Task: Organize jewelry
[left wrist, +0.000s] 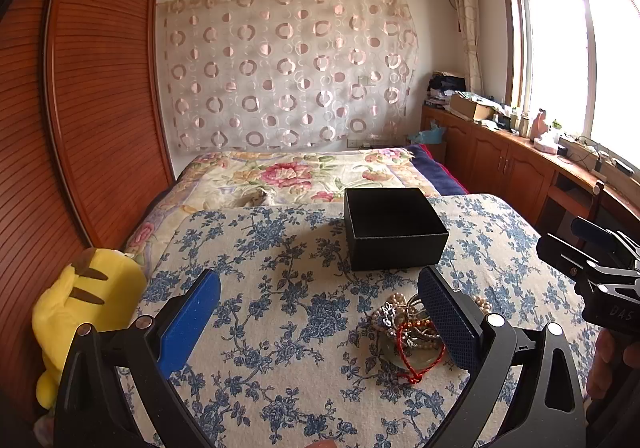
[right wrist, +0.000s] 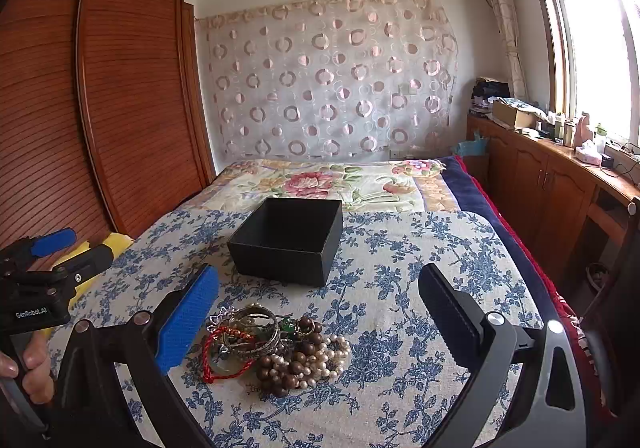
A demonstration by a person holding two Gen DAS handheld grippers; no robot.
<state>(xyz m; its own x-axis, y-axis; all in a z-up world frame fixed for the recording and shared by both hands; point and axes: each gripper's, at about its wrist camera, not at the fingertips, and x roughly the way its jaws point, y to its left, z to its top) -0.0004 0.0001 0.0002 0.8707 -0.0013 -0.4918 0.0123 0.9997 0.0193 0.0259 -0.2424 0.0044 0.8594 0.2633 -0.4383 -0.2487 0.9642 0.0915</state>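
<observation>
Between our two wide-open, empty hand-held grippers, left hand-held gripper and right hand-held gripper, lies the jewelry pile, black box beyond on clear cloth.

At the left edge of the right wrist view we read "GenRobot.AI" in white letters on the black body of the left tool. At the right edge of the left wrist view we read "DAS" in faint grey letters on the black body of the right tool. We can read no other text.
</observation>
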